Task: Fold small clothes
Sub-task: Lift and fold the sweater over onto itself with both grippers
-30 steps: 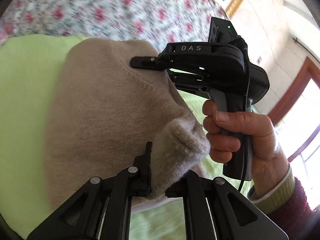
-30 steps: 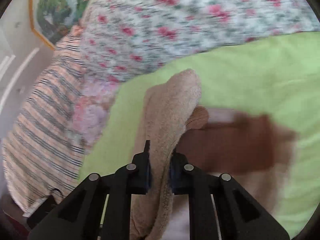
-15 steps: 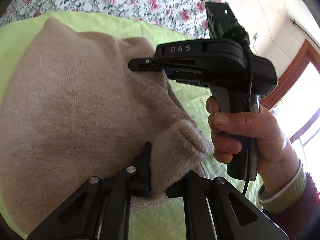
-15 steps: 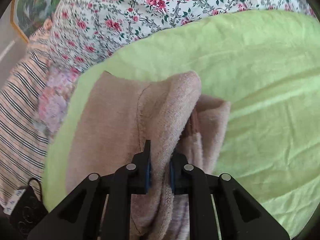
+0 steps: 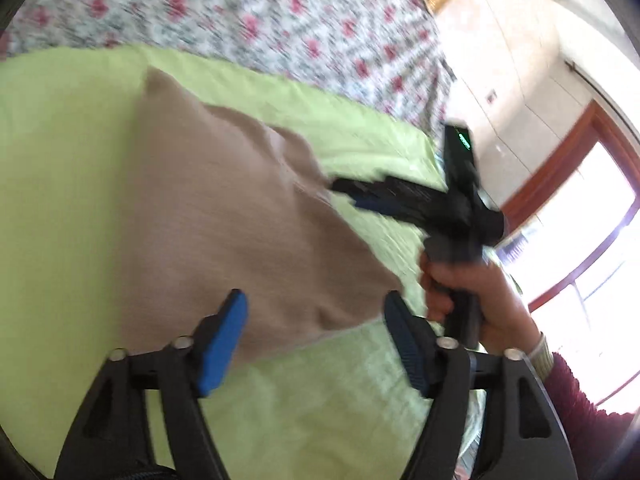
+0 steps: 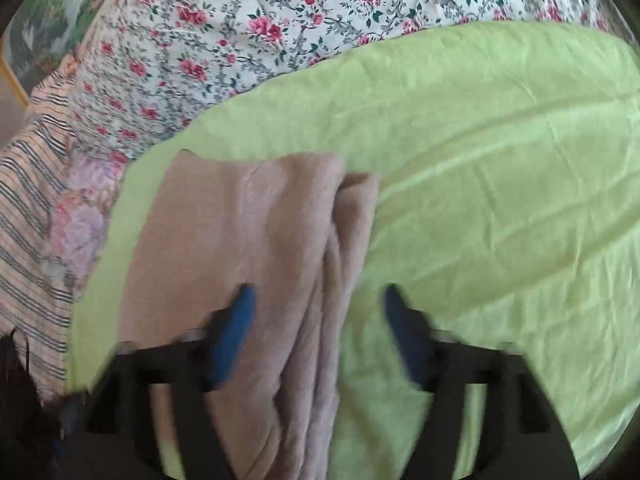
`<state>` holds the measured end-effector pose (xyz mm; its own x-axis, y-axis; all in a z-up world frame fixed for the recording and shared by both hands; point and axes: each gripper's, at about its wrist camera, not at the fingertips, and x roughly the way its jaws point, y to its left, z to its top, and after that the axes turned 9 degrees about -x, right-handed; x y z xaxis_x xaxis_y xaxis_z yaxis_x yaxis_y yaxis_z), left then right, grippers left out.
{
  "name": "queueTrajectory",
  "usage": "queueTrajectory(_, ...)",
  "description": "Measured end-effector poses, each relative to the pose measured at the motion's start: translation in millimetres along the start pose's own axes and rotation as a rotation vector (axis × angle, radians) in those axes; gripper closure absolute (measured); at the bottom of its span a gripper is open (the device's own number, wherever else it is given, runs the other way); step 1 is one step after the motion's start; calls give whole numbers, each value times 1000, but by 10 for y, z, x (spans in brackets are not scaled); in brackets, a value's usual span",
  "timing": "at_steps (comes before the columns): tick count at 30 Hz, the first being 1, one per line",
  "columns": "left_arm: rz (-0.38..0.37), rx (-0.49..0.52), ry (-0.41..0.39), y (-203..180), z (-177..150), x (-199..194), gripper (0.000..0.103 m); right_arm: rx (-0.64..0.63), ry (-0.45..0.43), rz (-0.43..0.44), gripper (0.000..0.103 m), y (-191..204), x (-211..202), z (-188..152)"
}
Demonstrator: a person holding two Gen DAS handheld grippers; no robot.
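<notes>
Now the beige sweater [image 5: 224, 216] lies folded on the green sheet [image 6: 500, 160]. Both the left gripper [image 5: 316, 320] and right gripper [image 6: 316, 316] are wide open, holding nothing. Next, I think, grab an edge for another fold.

There is one beige knitted garment [image 5: 224, 216], folded; one green sheet [image 6: 500, 168] lies under it; one flowered cover [image 6: 280, 28] is behind the sheet; one striped cloth [image 6: 28, 216] is at the left edge of the right wrist view; two grippers are seen, the left gripper [image 5: 316, 336] and the right gripper [image 6: 318, 332], each with two fingers, spread apart; one hand [image 5: 476, 300] is visible.
</notes>
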<state>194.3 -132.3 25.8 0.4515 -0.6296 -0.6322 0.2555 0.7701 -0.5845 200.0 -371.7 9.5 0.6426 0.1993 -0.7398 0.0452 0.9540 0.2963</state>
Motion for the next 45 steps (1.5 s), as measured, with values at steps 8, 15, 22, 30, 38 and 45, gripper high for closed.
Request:
queueTrajectory(8, 39, -179, 42, 776, 563, 76, 19, 115, 24, 107, 21, -133, 116, -109)
queueTrajectory(15, -26, -295, 179, 1311, 913, 805, 15, 158, 91, 165, 21, -223, 507, 30)
queueTrajectory(22, -74, -270, 168, 1385, 1027, 1107, 48, 112, 136, 167, 66, -41, 644, 34)
queueTrajectory(30, -38, -198, 69, 1273, 742, 307, 61, 73, 75, 263, 72, 538, 451, -81)
queueTrajectory(38, 72, -198, -23, 1698, 386, -859, 61, -5, 98, 457, 72, 1447, 730, -297)
queueTrajectory(45, 159, -278, -7, 2267, 95, -863, 42, -46, 156, 369, 67, 1652, 1067, -510)
